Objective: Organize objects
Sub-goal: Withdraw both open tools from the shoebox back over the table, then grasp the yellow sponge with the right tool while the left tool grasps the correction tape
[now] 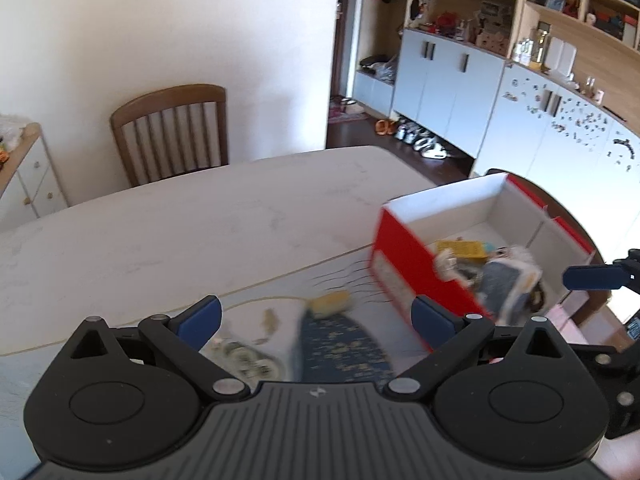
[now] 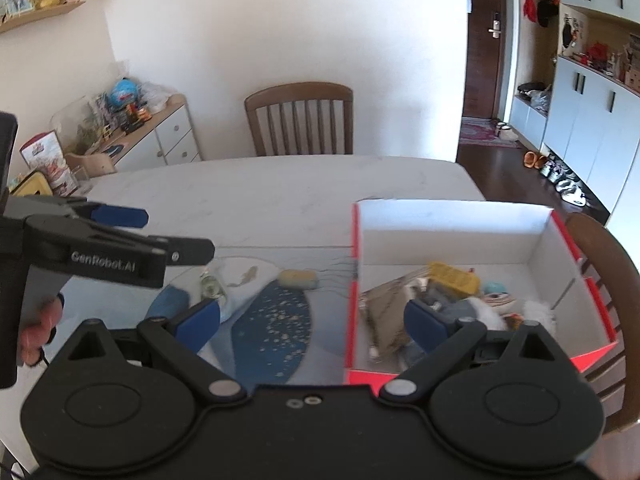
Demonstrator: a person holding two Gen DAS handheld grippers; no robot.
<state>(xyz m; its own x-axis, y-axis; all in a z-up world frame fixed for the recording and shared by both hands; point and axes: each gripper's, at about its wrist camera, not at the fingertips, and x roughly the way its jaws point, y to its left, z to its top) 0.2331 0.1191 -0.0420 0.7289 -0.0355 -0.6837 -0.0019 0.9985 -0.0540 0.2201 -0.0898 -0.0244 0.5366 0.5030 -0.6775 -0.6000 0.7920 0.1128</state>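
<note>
A red box with a white inside (image 2: 452, 232) (image 1: 404, 256) stands on the table at the right and holds several small items, among them a yellow block (image 2: 454, 278) and a white furry toy (image 2: 538, 314). A yellow sponge-like piece (image 2: 298, 279) (image 1: 331, 303) lies on a blue and white mat (image 2: 276, 324) (image 1: 340, 352), left of the box. A small greenish item (image 2: 212, 286) lies further left on the mat. My left gripper (image 1: 316, 316) is open and empty above the mat. My right gripper (image 2: 312, 322) is open and empty, over the mat and the box's left wall.
The white table (image 2: 260, 200) stretches beyond the mat. A wooden chair (image 2: 300, 120) stands at its far side, another (image 2: 600, 280) behind the box. A sideboard with clutter (image 2: 132, 136) is at the left. Cabinets and shoes (image 2: 568, 184) are at the right.
</note>
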